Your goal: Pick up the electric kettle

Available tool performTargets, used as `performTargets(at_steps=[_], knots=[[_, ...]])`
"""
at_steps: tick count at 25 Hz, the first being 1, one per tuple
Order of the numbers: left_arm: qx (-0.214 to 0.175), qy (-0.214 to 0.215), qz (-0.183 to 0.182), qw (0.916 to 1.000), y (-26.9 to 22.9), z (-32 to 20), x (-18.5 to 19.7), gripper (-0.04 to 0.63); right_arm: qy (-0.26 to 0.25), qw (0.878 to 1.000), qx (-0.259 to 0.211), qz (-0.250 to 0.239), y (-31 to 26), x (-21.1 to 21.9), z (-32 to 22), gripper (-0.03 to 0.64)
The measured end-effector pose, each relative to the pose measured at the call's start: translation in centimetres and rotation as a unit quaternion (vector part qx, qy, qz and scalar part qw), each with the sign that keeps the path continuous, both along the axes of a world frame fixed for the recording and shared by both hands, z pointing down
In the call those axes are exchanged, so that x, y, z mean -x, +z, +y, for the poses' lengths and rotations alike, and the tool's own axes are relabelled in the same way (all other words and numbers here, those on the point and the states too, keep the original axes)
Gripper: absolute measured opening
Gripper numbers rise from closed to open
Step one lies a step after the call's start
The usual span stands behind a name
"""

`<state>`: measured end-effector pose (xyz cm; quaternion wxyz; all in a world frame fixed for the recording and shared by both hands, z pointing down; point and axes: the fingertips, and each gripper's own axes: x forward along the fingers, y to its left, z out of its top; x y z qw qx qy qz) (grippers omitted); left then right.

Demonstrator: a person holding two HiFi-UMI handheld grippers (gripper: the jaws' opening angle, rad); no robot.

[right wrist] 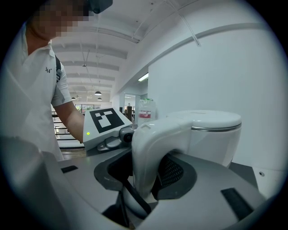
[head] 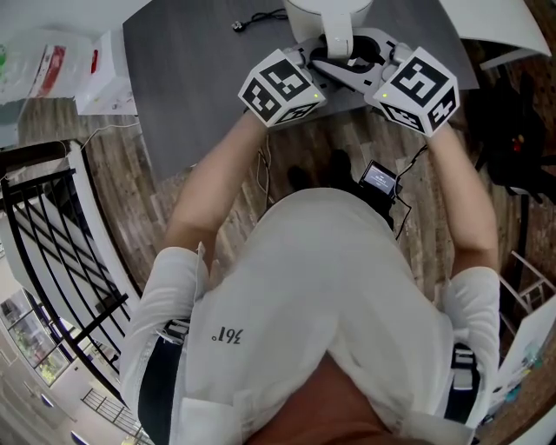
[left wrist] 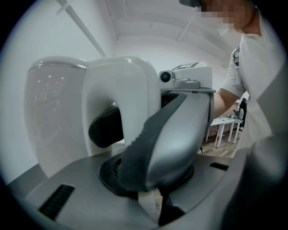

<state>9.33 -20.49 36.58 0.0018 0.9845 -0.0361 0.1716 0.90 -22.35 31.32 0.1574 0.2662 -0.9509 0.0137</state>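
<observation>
Kettle (head: 323, 13) is at the far middle, over the grey worktop (head: 191, 78). My left hand-held gripper (left wrist: 135, 134) and right hand-held gripper (right wrist: 144, 175) both clamp its white handle (head: 339, 42). I fear an uneven pull between them could twist the handle, so the body tilts or slips out.

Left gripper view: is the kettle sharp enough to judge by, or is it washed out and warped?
Left gripper view: fisheye curve, dark corners; the kettle is soft up close and its clear body fades into the bright wall. Right gripper view: sharper, evenly lit, same curve. Head view: clear, kettle cut by the top edge.
</observation>
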Motion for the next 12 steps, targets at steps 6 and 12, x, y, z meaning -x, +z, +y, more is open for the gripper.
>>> performTargets(at_steps=[6,12], knots=[[-0.010,0.003,0.004,0.9999,-1.9,0.5,0.4,0.087,0.000,1.000,-0.009,0.002,-1.8,0.4,0.5,0.153],[-0.011,0.008,0.009,0.9999,-3.8,1.6,0.8,0.089,0.002,1.000,-0.011,0.004,-3.6,0.9,1.6,0.153]])
